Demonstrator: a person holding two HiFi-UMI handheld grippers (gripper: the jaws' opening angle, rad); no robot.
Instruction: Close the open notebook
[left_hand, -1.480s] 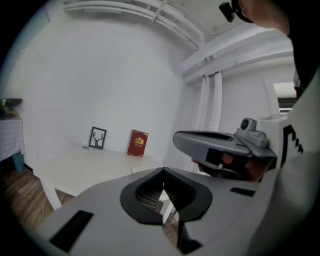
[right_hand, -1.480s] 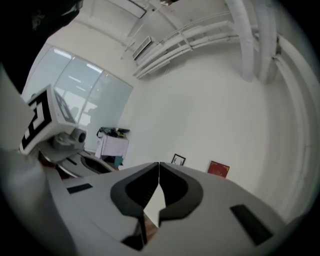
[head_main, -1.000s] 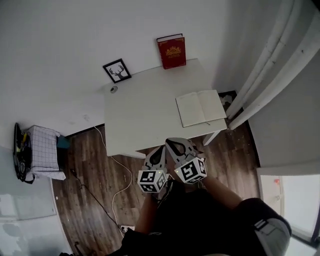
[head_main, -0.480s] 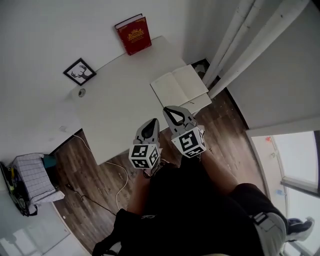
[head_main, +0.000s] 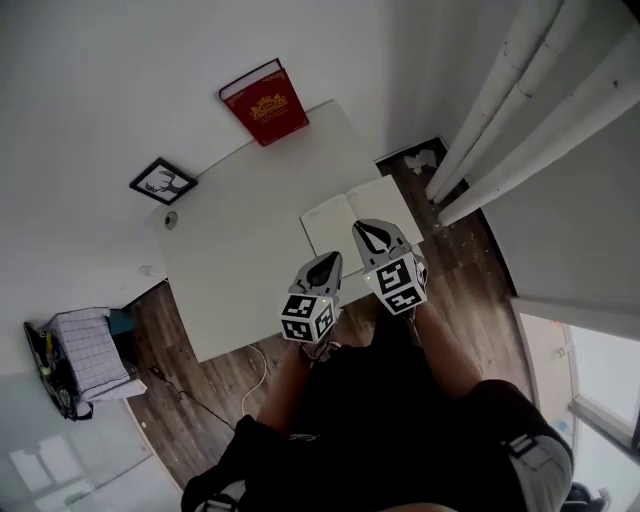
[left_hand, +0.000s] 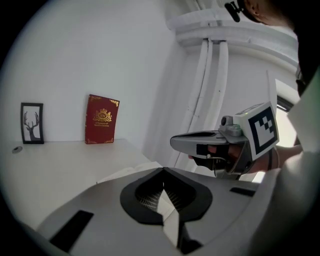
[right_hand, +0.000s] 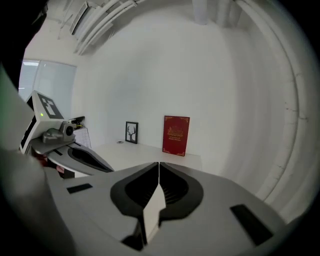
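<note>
Two grippers side by side over the near edge of the white table (head_main: 225, 270), each held in a hand. Left gripper (head_main: 325, 263): jaws pressed together, tips meeting, nothing pinched. Right gripper (head_main: 368, 232): jaws likewise pressed together, nothing between them. Marker cubes at the back of both, forearms and dark clothing behind.

Open notebook (head_main: 335, 222) flat on the table, blank pages up, directly ahead of and below both pairs of jaws. Tip of the right jaws over the near edge around the middle fold; tip of the left jaws just beside the left page's near corner. Contact with the paper impossible to tell.

Far ahead of the jaws, upright against the wall: red book (head_main: 265, 103) with gold ornament. Left of it, well apart: framed deer picture (head_main: 162, 181), with a small round object (head_main: 171, 219) just beside it on the table. Right of the right jaws: white curtains (head_main: 520, 110) down to the wooden floor (head_main: 470, 290).
</note>
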